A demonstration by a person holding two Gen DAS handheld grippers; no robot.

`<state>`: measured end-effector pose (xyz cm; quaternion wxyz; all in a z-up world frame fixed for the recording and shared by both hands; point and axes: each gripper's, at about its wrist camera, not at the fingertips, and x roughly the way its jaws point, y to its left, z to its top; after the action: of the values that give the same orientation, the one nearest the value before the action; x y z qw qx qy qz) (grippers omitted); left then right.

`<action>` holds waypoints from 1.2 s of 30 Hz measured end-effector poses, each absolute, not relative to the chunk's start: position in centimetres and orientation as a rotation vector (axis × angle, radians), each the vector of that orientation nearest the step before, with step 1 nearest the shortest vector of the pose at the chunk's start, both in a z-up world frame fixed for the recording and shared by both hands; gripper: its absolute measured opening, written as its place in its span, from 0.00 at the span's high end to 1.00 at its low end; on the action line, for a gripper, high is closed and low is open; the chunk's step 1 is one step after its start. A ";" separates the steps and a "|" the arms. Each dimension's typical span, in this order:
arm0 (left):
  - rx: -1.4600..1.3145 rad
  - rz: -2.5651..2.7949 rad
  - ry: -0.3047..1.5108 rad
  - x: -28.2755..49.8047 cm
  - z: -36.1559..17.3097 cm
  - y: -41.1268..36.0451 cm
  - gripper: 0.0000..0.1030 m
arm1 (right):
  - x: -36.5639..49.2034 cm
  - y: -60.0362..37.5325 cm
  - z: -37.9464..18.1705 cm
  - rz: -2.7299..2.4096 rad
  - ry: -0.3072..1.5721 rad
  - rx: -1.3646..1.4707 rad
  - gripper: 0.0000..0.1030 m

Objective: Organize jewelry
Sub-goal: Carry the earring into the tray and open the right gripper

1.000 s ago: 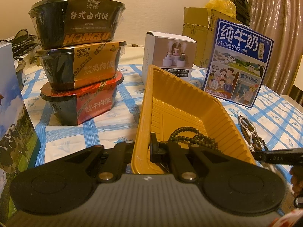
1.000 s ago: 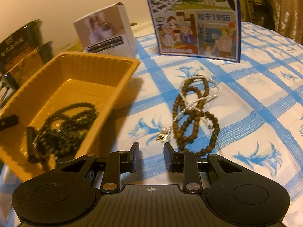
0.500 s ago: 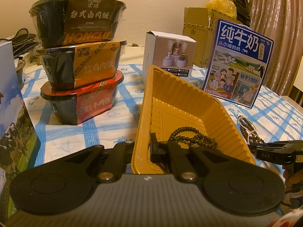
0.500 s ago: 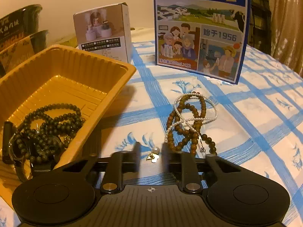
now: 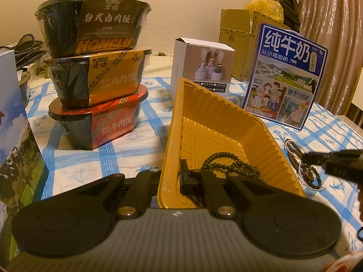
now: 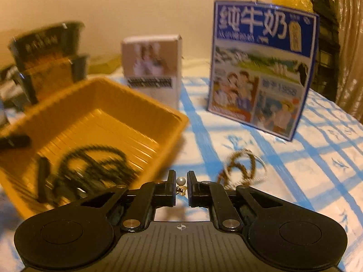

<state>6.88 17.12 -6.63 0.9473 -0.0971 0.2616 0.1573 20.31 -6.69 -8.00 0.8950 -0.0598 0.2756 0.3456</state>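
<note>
My left gripper (image 5: 169,178) is shut on the near rim of the yellow tray (image 5: 226,127), one finger outside the wall and one inside. Dark bead strands (image 5: 231,165) lie in the tray, which also shows in the right wrist view (image 6: 109,104). My right gripper (image 6: 181,182) is shut on a small pearl earring (image 6: 181,181) with a gold clasp and holds it above the cloth, just right of the tray's corner. A brown bead bracelet tangled with a pearl strand (image 6: 242,167) lies on the cloth beyond; it also shows in the left wrist view (image 5: 301,165).
Three stacked food bowls (image 5: 95,90) stand left of the tray. A white box (image 5: 202,68) and a blue milk carton (image 5: 285,77) stand behind it. Another carton (image 5: 13,136) is at the left edge. Cardboard boxes (image 5: 240,36) sit at the back.
My right gripper closed on the pearl earring, lifted it off the cloth and swung left toward the tray. My left gripper kept still on the tray rim.
</note>
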 end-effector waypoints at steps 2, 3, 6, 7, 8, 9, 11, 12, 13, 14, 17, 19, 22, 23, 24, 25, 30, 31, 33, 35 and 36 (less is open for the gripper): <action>-0.200 0.321 0.533 6.9 -6.6 17.1 0.95 | 20.0 -6.5 -6.9 0.766 0.581 -0.070 0.91; -0.201 0.321 0.533 6.9 -6.6 17.1 0.95 | 19.7 -6.3 -6.5 0.791 0.587 -0.047 0.91; -0.198 0.320 0.532 6.8 -6.5 17.1 0.95 | 19.1 -5.2 -5.8 0.858 0.600 -0.015 0.91; -0.200 0.320 0.532 6.9 -6.5 17.1 0.95 | 18.9 -4.8 -5.8 0.876 0.605 -0.007 0.91; -0.200 0.320 0.532 6.9 -6.5 17.1 0.95 | 18.7 -4.3 -5.8 0.893 0.612 -0.001 0.91; -0.201 0.320 0.532 6.9 -6.5 17.1 0.95 | 18.5 -3.8 -5.9 0.908 0.618 0.000 0.91; -0.200 0.320 0.532 6.8 -6.5 17.1 0.95 | 18.2 -3.0 -6.1 0.928 0.632 0.003 0.91; -0.201 0.320 0.532 6.9 -6.5 17.1 0.95 | 18.1 -2.6 -6.2 0.941 0.639 0.006 0.91; -0.201 0.320 0.533 6.9 -6.5 17.1 0.95 | 18.1 -2.1 -6.3 0.957 0.647 0.008 0.91; -0.202 0.320 0.532 6.8 -6.5 17.1 0.95 | 18.0 -1.7 -6.4 0.972 0.654 0.011 0.91; -0.201 0.320 0.532 6.8 -6.5 17.1 0.95 | 17.8 -0.9 -6.3 1.015 0.658 0.024 0.90; -0.203 0.320 0.532 6.8 -6.5 17.1 0.95 | 17.6 -0.9 -6.0 1.033 0.640 0.034 0.84; -0.201 0.320 0.532 6.8 -6.5 17.1 0.95 | 17.4 -1.7 -5.5 1.037 0.621 0.072 0.65; -0.202 0.320 0.531 6.8 -6.5 17.1 0.95 | 17.4 -2.2 -5.3 1.026 0.618 0.085 0.64; -0.203 0.320 0.532 6.8 -6.5 17.0 0.95 | 17.5 -2.7 -5.2 1.011 0.617 0.095 0.64; -0.202 0.320 0.532 6.8 -6.6 17.1 0.95 | 17.6 -3.4 -5.2 0.991 0.617 0.105 0.64; -0.203 0.320 0.531 6.8 -6.6 17.1 0.95 | 17.8 -7.6 -5.8 0.878 0.648 0.121 0.64; -0.203 0.321 0.532 6.8 -6.6 17.1 0.95 | 17.9 -8.4 -6.1 0.846 0.661 0.118 0.64; -0.207 0.323 0.532 6.8 -6.6 17.1 0.95 | 18.2 -10.2 -6.7 0.787 0.683 0.126 0.64; -0.204 0.324 0.531 6.8 -6.6 17.0 0.95 | 18.5 -12.1 -7.2 0.731 0.712 0.140 0.64; -0.203 0.324 0.531 6.8 -6.6 17.0 0.95 | 18.5 -12.9 -7.5 0.705 0.723 0.145 0.64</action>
<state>6.76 17.03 -6.61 0.9471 -0.0996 0.2606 0.1589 18.53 -12.91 -7.53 0.8727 0.0695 0.3459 0.3374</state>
